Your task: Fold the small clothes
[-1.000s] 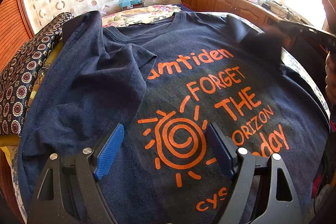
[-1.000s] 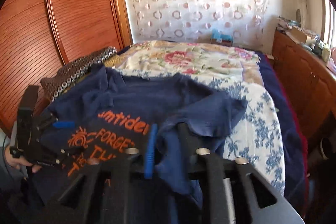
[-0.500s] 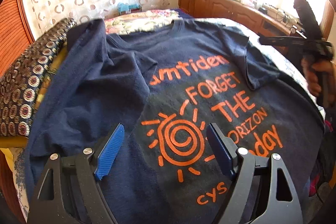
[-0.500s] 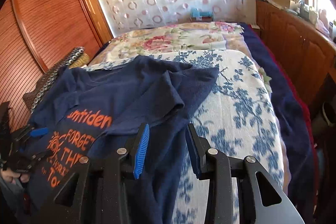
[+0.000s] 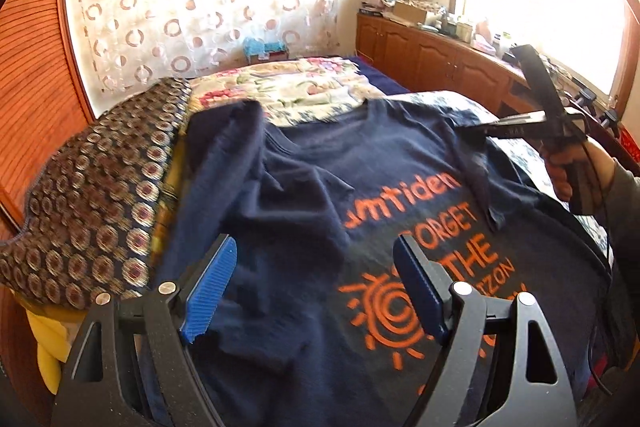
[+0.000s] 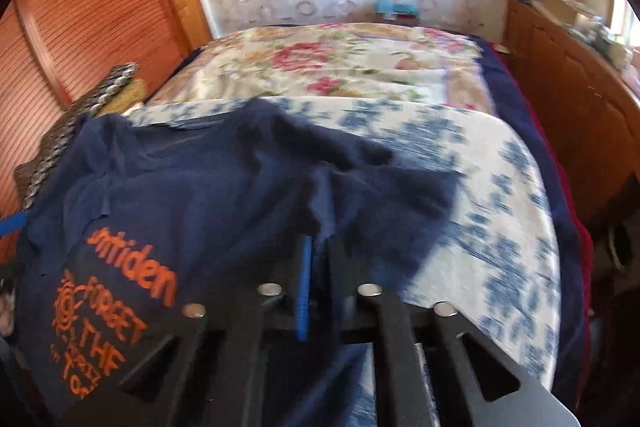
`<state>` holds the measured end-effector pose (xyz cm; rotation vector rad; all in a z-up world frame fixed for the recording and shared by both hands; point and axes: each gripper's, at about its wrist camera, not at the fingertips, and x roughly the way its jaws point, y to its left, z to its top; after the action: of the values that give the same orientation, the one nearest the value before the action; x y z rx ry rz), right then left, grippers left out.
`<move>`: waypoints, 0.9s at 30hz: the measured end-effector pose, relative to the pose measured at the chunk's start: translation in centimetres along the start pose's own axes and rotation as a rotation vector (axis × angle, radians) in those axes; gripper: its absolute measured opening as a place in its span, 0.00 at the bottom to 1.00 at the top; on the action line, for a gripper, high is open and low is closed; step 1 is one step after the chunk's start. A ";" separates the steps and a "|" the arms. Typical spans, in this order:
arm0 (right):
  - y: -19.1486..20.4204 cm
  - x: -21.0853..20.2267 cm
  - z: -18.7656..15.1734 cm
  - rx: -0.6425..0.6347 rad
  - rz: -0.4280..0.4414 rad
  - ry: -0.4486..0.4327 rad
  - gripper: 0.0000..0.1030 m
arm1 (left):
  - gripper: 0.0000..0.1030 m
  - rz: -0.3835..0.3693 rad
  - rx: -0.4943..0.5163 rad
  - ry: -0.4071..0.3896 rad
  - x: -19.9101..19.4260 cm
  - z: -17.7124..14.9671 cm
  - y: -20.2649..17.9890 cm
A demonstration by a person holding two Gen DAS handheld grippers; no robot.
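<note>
- Cushion (image 5: 100, 195), patterned with rings: lies left of the left claw, just beside the shirt's left edge.
- Left claw (image 5: 316, 287): spread wide over the chest print, with nothing between its blue pads (image 5: 210, 291); it hangs above the cloth and grips no part of it.
- T-shirt (image 5: 304, 211), navy with orange lettering: lies front-up on the bed (image 6: 500, 211), ahead of and beneath both claws; its left sleeve is already turned in over the body.
- Right claw (image 6: 318, 247): its jaws have just been closing and now stand pressed together, pinching a fold of the shirt's right sleeve (image 6: 360, 179). In the left wrist view the same claw sits far right of the left claw, held in a hand (image 5: 568, 171), with cloth pulled up to its tip.
- Risk, slip: the pinch appears to take only a thin edge, so a quick pull could free the sleeve and spoil the fold.
- Risk, drag: with the left claw holding nothing down, carrying the sleeve across may shift the whole shirt and undo the left fold.
- Risk, skew: bunched cloth near the collar may crease the fold line.
</note>
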<state>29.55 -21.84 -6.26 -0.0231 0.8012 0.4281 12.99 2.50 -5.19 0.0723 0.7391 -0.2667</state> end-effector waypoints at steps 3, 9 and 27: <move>1.5 0.1 1.3 -0.012 0.077 -0.023 0.04 | 0.79 0.017 -0.028 -0.014 -0.2 0.7 1.3; 4.0 -0.2 4.3 -0.025 0.218 -0.072 0.04 | 0.79 0.065 -0.066 -0.038 -0.4 2.5 3.3; -1.3 1.7 1.2 -0.053 -0.109 -0.030 0.46 | 0.68 0.034 -0.033 0.037 4.7 7.7 5.5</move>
<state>31.92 -22.24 -6.85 -0.1089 0.7554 0.3455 22.81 5.58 -2.85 0.0586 0.7780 -0.2206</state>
